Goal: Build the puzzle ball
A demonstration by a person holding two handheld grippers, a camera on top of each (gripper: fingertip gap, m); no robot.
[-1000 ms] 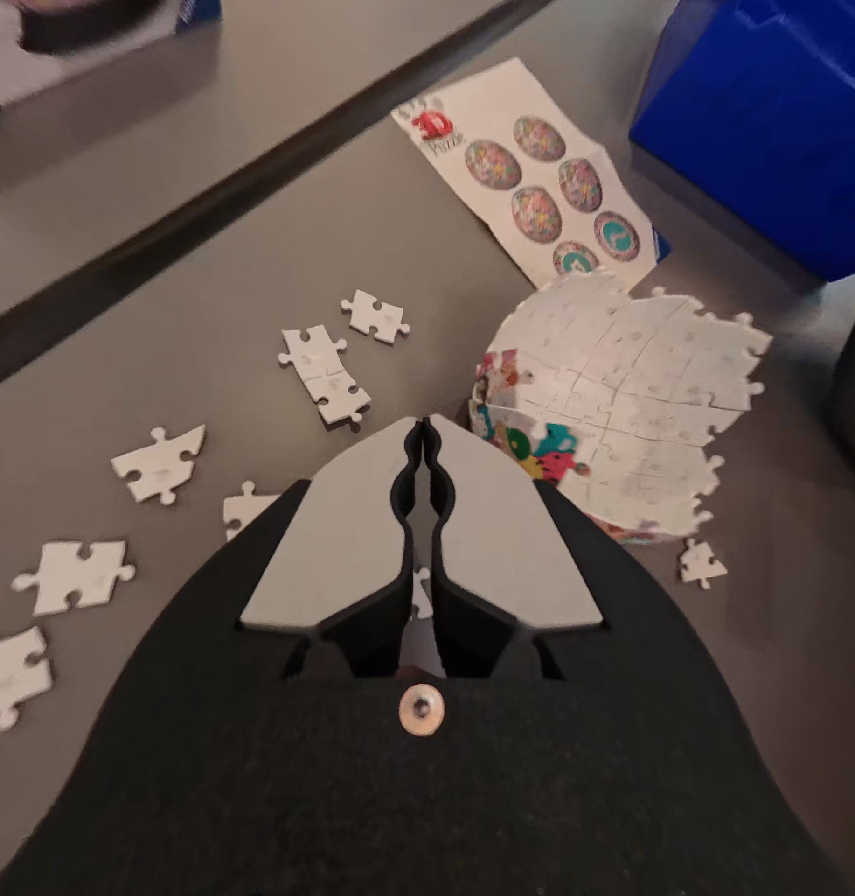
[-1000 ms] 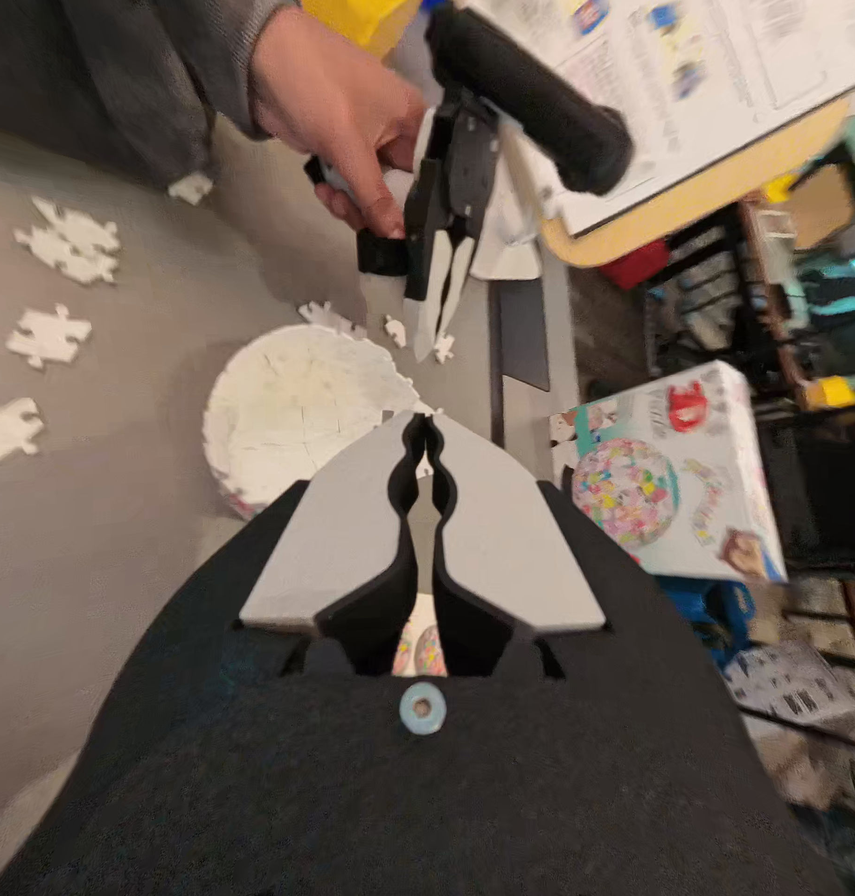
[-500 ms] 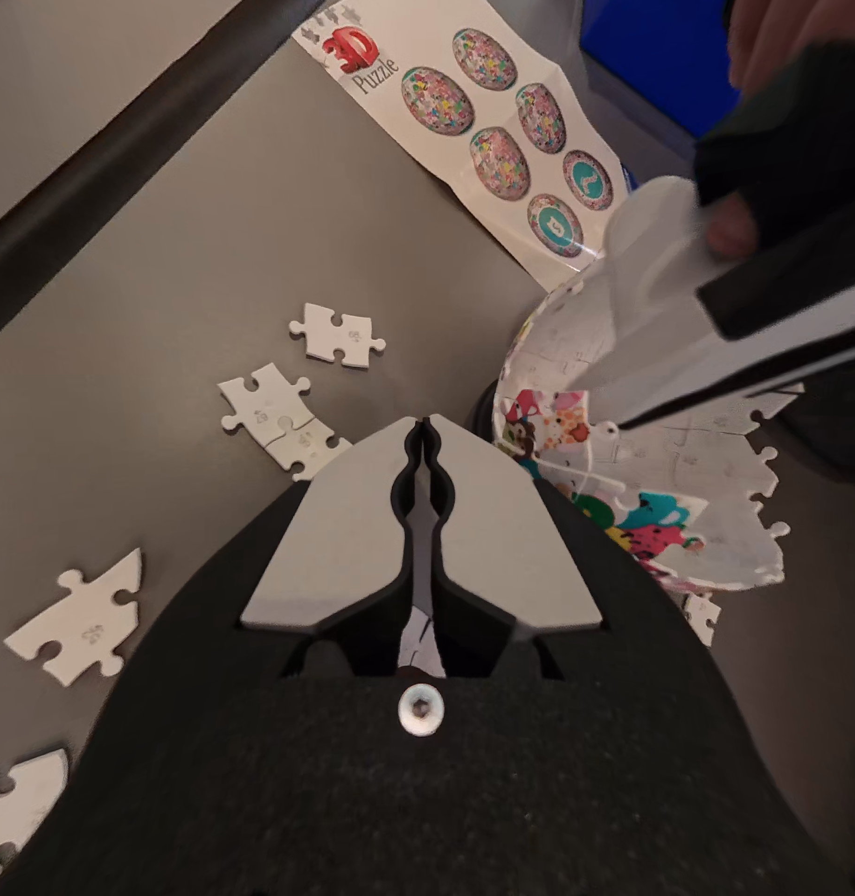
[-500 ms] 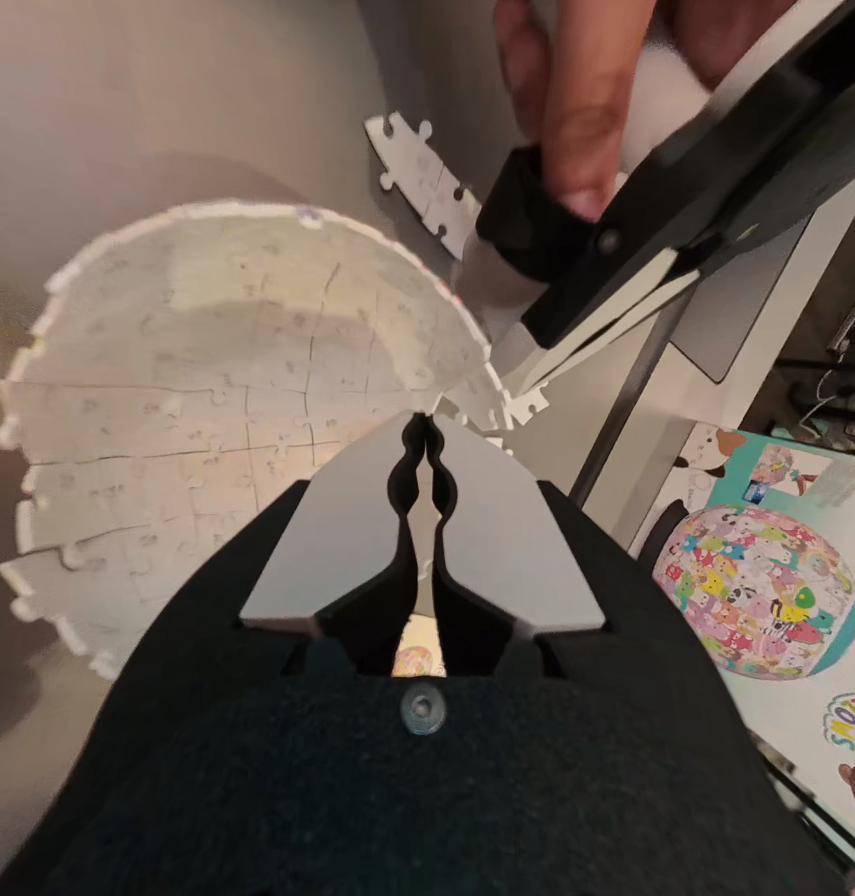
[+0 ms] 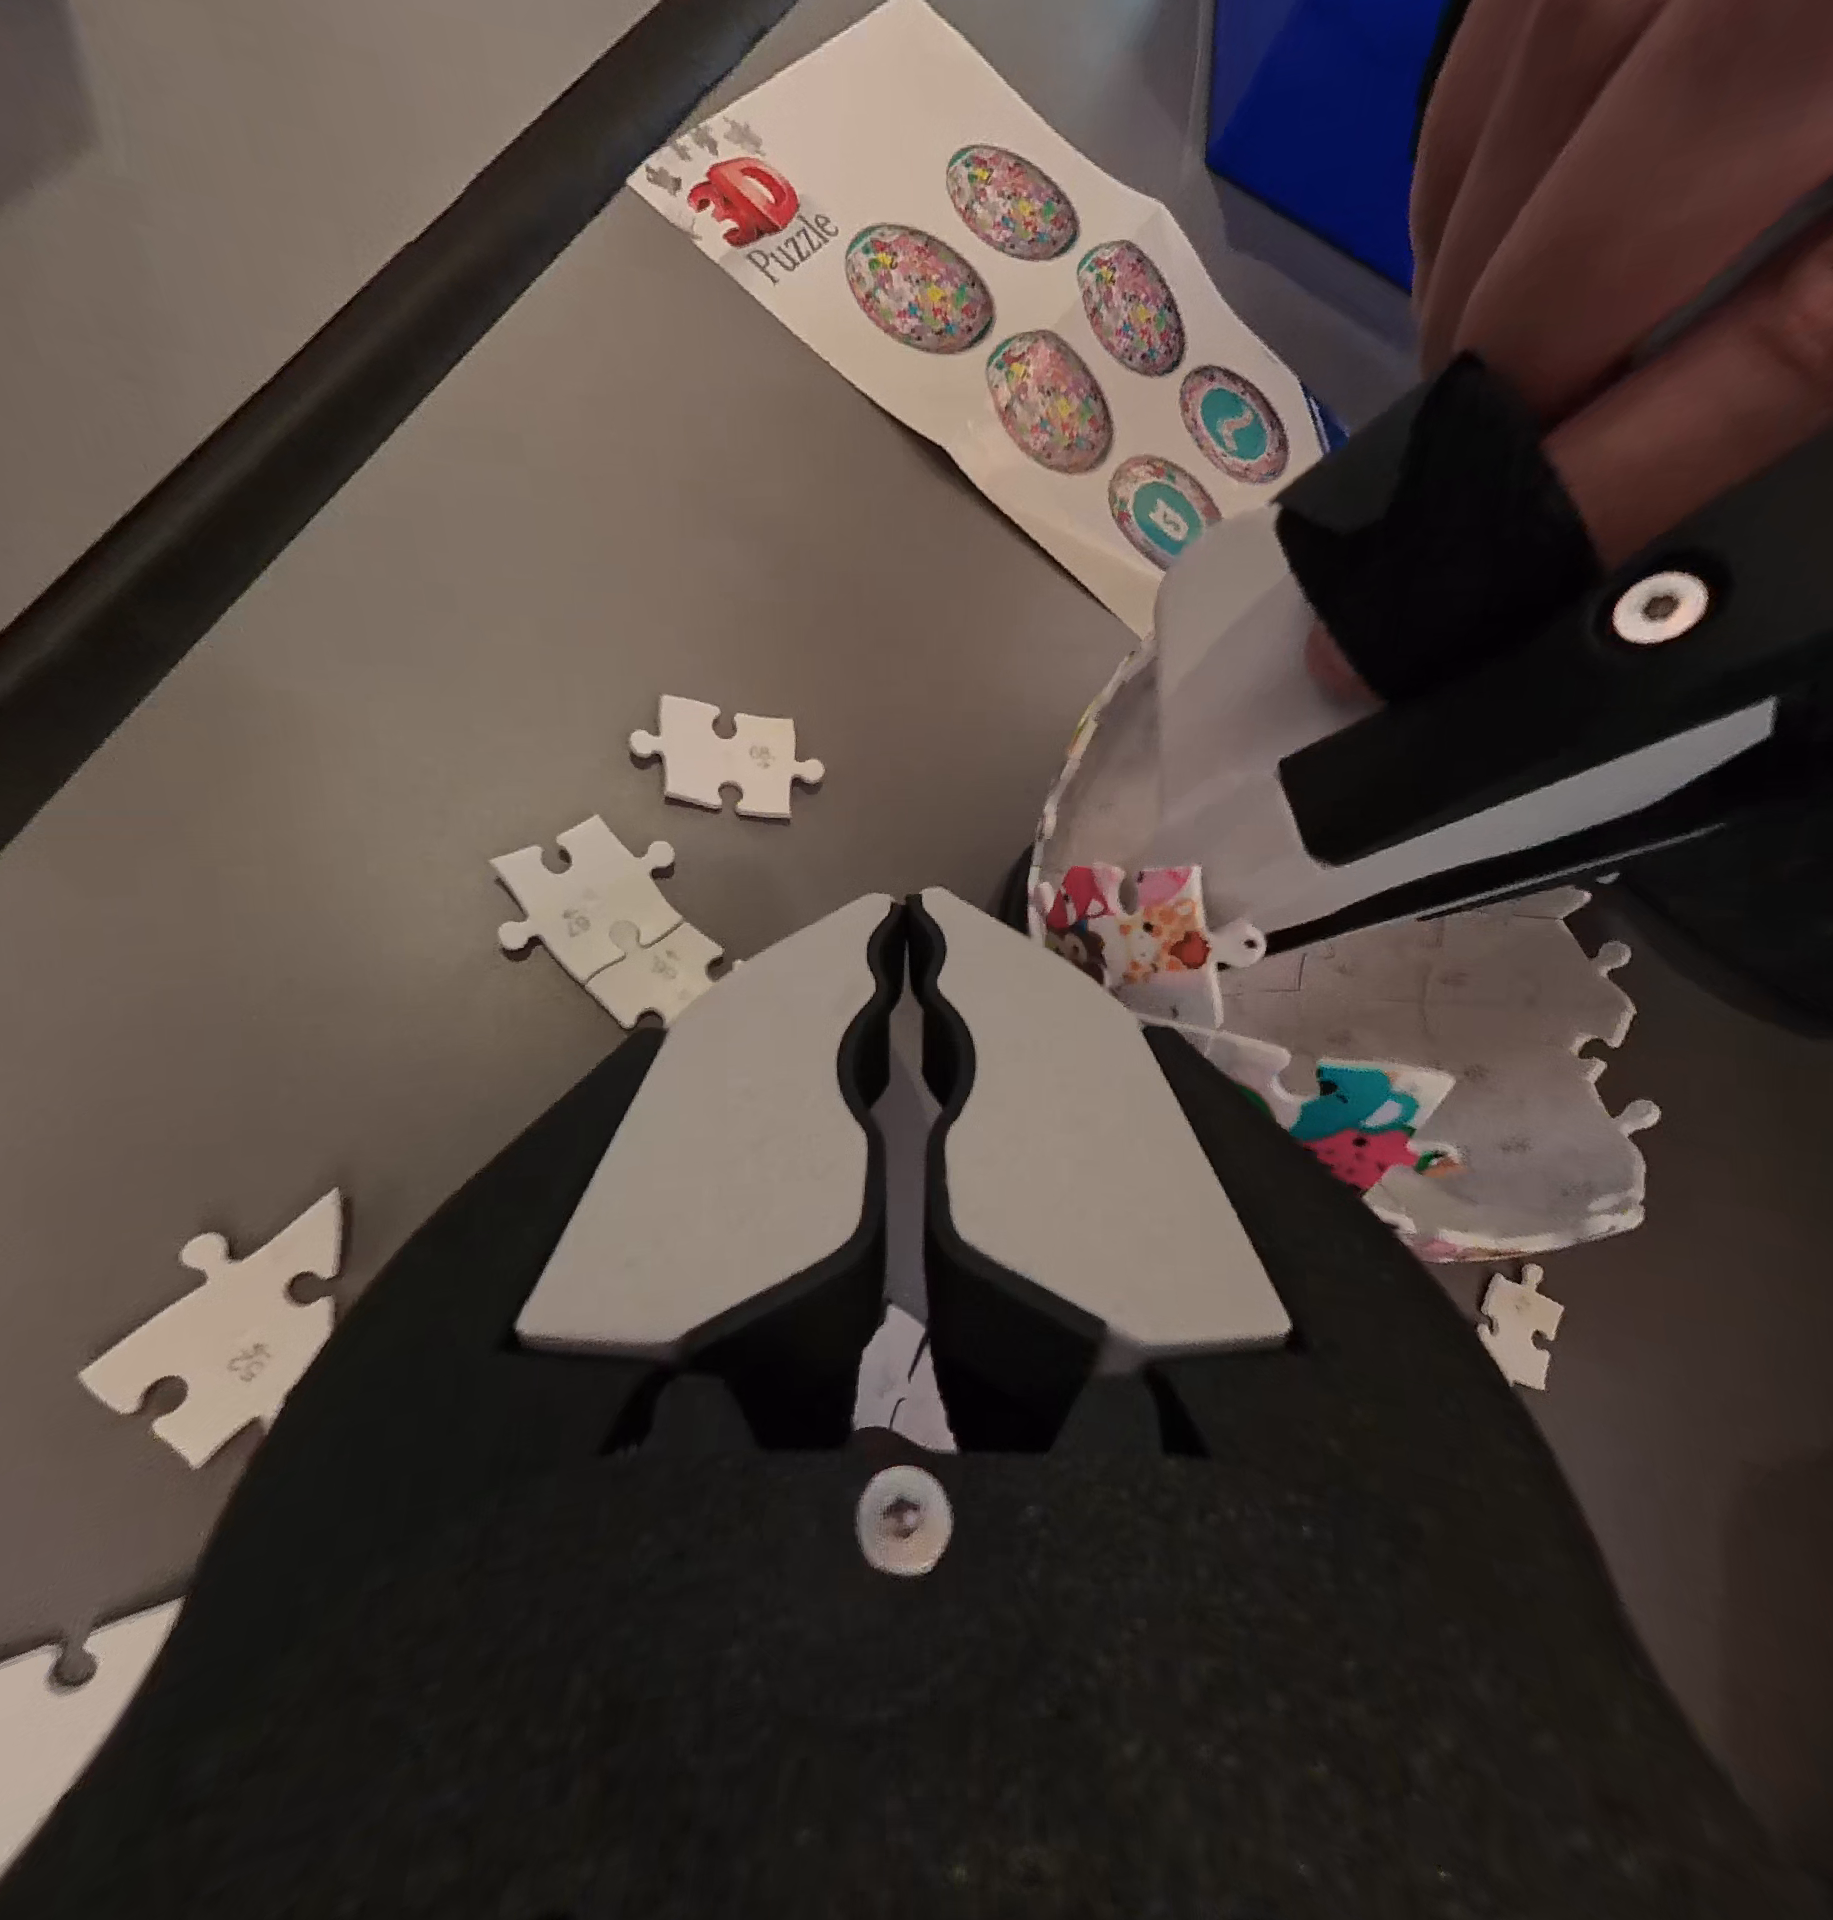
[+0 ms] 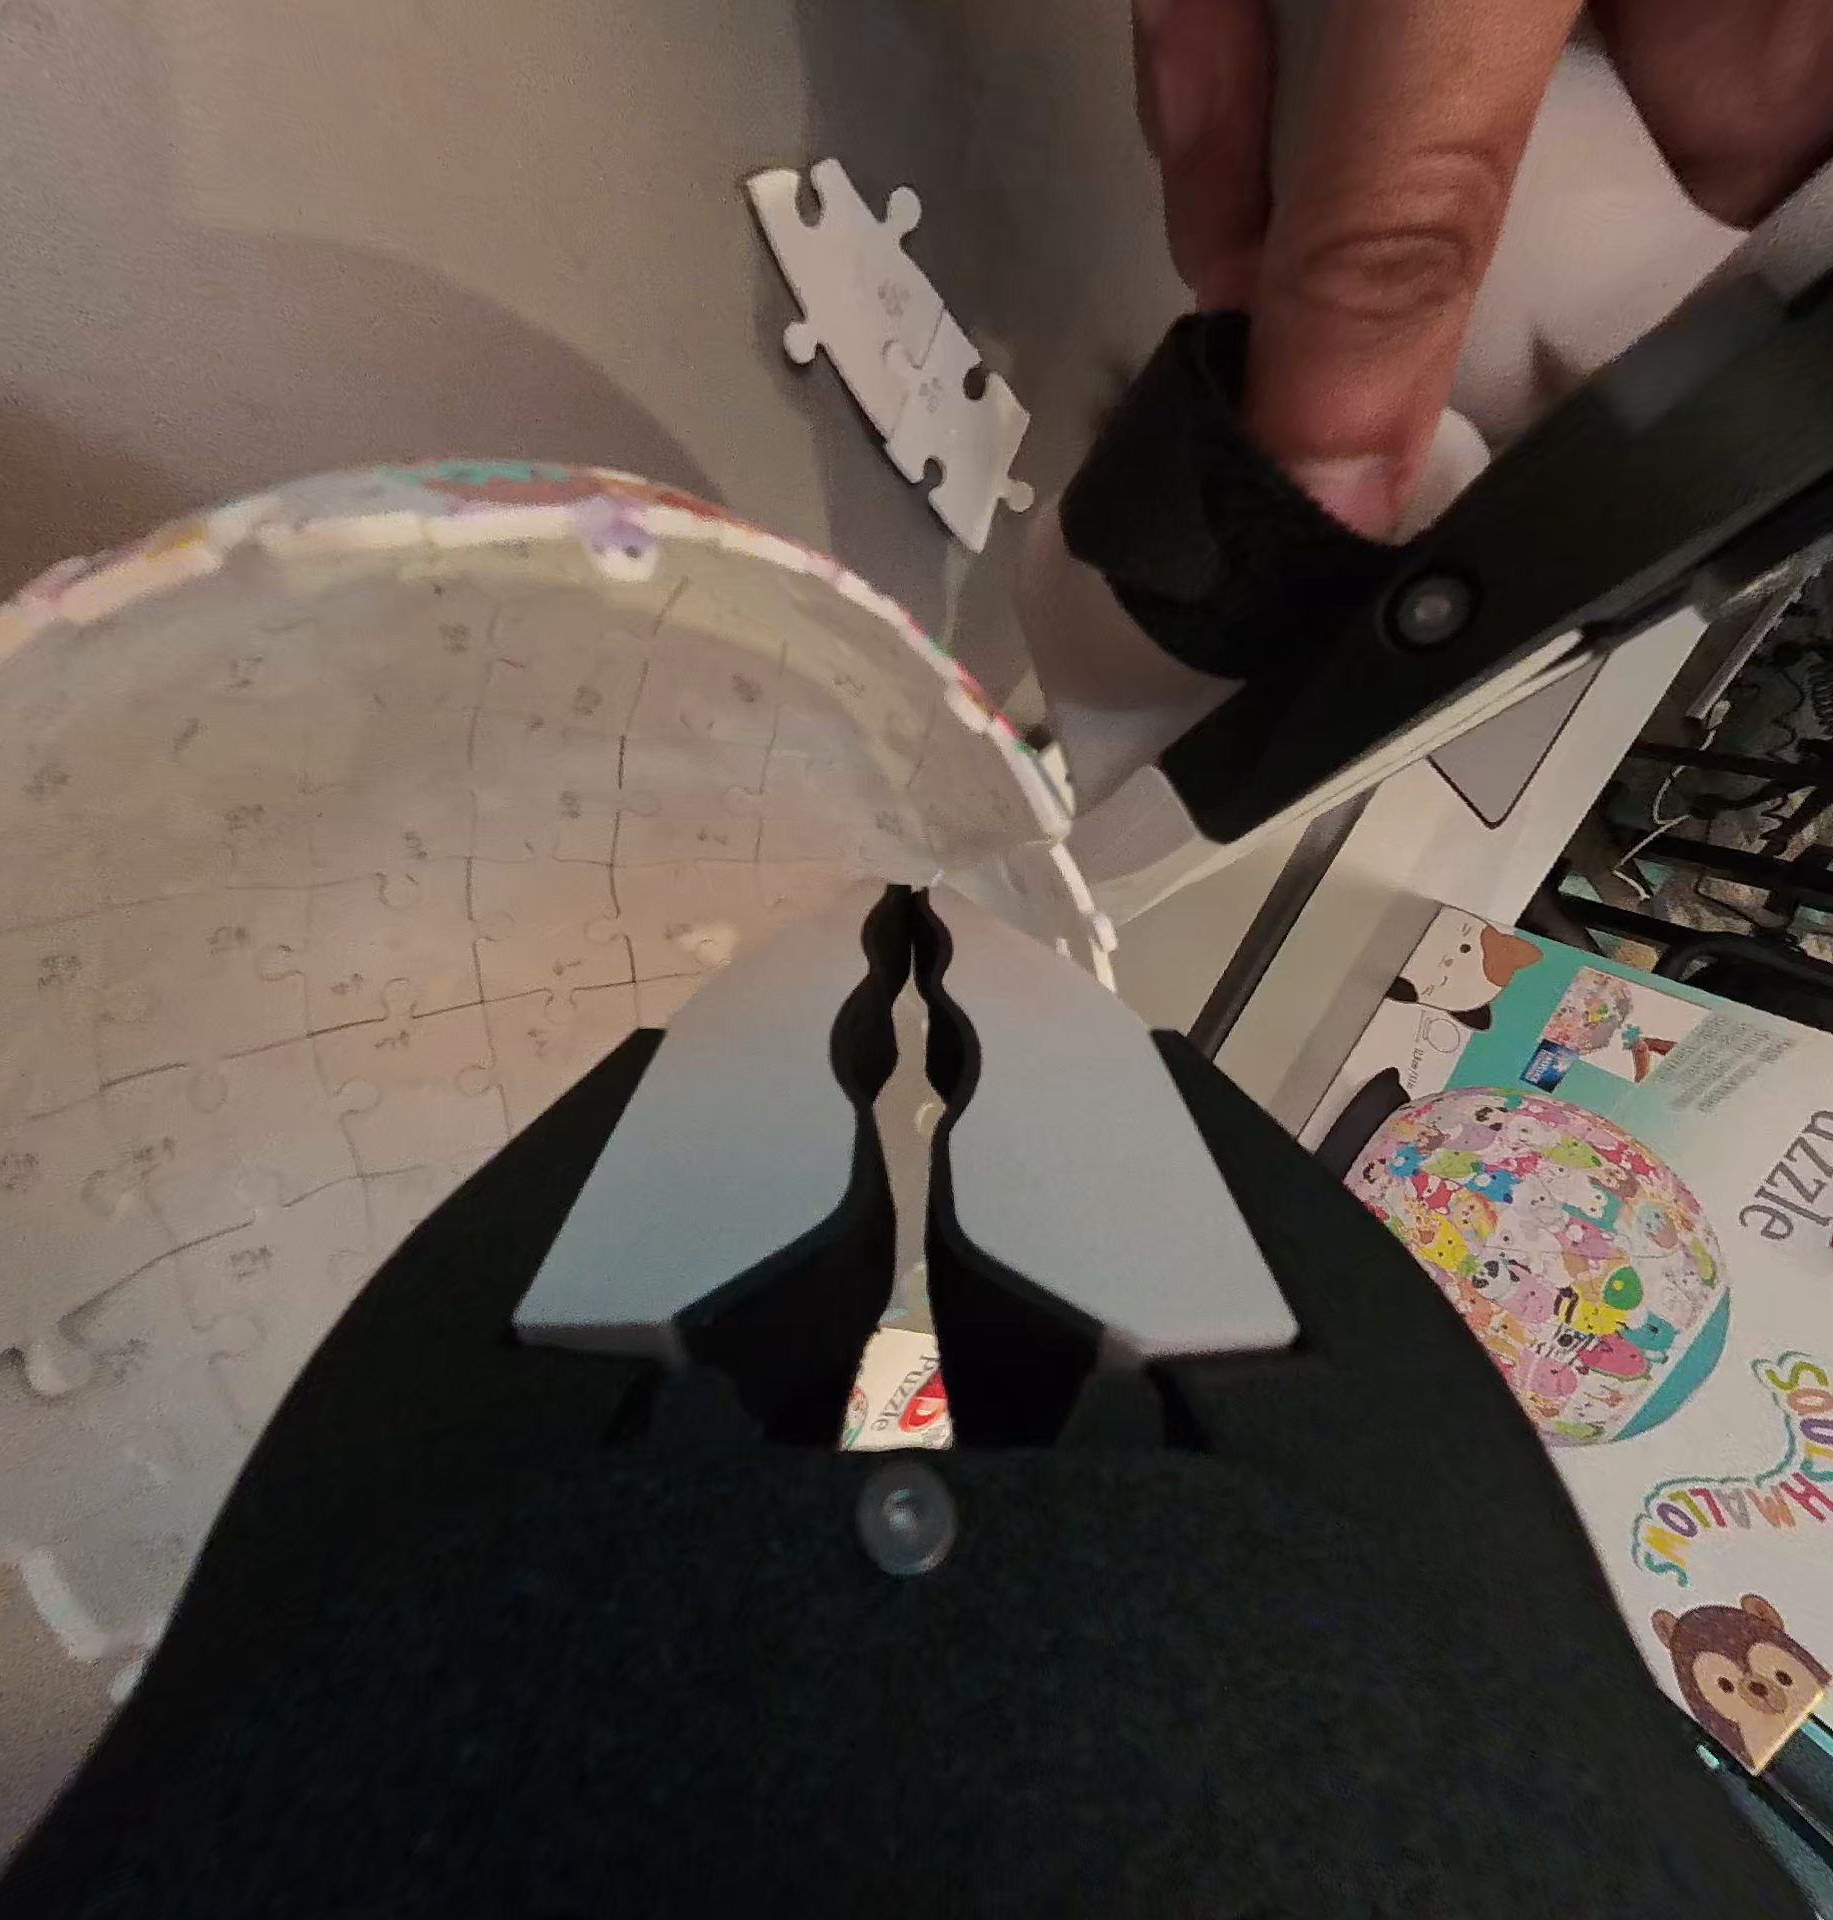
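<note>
Both my grippers meet at the rim of the half-built puzzle ball [image 6: 392,883] on the grey table [image 5: 320,644].

My right gripper [image 6: 907,909] is pinched together on the shell's edge. My left gripper [image 5: 907,914] is closed too; whether it holds anything, I cannot tell. The ball is a tilted bowl, its white hollow opening toward my right camera; no long axis. Loose pieces [image 5: 605,935] lie beside it, by the instruction sheet [image 5: 995,312].

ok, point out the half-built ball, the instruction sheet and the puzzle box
half-built ball [image 6: 392,831], right wrist view, white inner wall.
instruction sheet [image 5: 922,343], left wrist view, bare white paper.
puzzle box [image 6: 1639,1226], right wrist view, printed top face.
</note>
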